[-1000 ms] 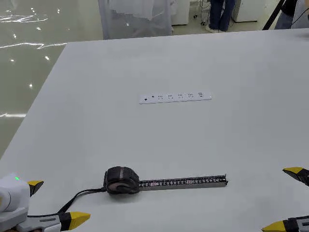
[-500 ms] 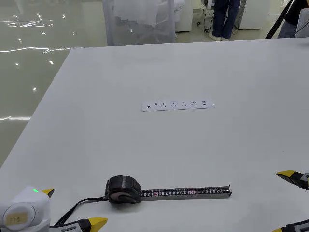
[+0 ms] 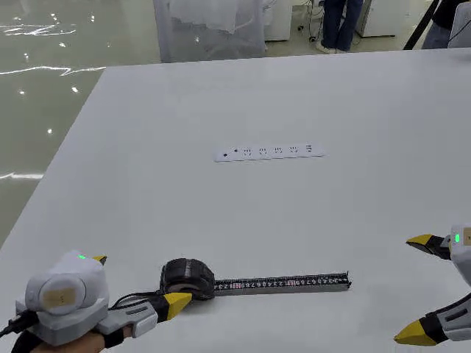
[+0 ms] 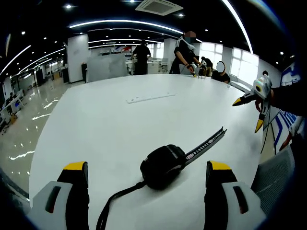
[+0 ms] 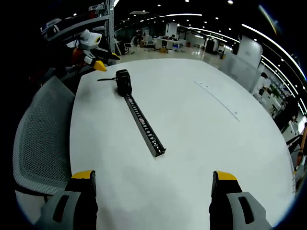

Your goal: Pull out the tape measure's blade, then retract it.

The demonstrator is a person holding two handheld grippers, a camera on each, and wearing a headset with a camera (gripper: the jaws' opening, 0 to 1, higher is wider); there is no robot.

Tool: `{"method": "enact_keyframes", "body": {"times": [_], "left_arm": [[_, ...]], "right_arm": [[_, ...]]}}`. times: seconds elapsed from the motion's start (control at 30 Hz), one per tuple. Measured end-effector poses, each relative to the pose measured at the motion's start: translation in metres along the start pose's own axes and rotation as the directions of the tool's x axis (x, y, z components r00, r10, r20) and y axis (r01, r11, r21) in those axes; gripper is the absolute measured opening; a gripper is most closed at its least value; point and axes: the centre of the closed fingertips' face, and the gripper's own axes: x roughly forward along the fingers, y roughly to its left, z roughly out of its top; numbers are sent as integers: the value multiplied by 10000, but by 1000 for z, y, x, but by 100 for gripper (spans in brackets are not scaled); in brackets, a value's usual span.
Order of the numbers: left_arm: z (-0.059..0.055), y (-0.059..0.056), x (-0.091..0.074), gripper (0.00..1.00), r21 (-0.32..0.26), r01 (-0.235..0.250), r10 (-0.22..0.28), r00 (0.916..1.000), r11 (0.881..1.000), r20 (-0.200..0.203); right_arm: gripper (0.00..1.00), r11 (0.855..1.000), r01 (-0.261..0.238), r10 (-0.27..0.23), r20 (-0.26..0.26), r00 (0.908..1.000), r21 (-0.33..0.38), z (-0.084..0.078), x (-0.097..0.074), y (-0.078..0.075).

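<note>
A black tape measure [image 3: 188, 278] lies near the front edge of the white table [image 3: 294, 95]. Its blade [image 3: 283, 282] is pulled out flat to the right and ends in a hook [image 3: 346, 279]. A black strap [image 3: 129, 300] trails left from the case. My left gripper [image 3: 138, 279] is open just left of the case, one yellow tip beside it. In the left gripper view the case [image 4: 163, 165] sits between the open jaws without touching them. My right gripper [image 3: 416, 288] is open, apart from the blade's end [image 5: 159, 152], which lies ahead of it.
A flat white power strip [image 3: 268, 151] lies mid-table beyond the tape. A grey mesh chair [image 5: 41, 139] stands at the table's near edge. People stand past the far edge [image 3: 338, 22]. The shiny floor [image 3: 44, 88] falls away to the left.
My left gripper has moved right and forward, up to the tape measure's case. My right gripper has come further into the head view. The tape and blade lie as before.
</note>
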Motion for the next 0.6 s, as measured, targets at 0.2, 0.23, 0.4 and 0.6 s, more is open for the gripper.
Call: {"method": "enact_keyframes", "body": {"times": [0.2, 0.23, 0.4, 0.6], "left_arm": [[14, -10, 6, 99, 20, -68, 67, 9997, 10000, 231], [15, -10, 8, 99, 49, -150, 149, 9996, 9999, 223], [11, -18, 20, 99, -25, -178, 179, 9997, 9998, 195], [9, -32, 31, 99, 494, -73, 63, 9997, 9988, 218]], "right_arm": [[99, 9984, -134, 125, -164, 9998, -556, 9, 6, -7], [99, 9979, -159, 148, -181, 9997, -632, 11, 8, -7], [99, 9903, -413, 353, -478, 9982, -1325, 17, 17, -8], [99, 9824, -653, 551, -624, 9965, -1750, 26, 25, -12]]}}
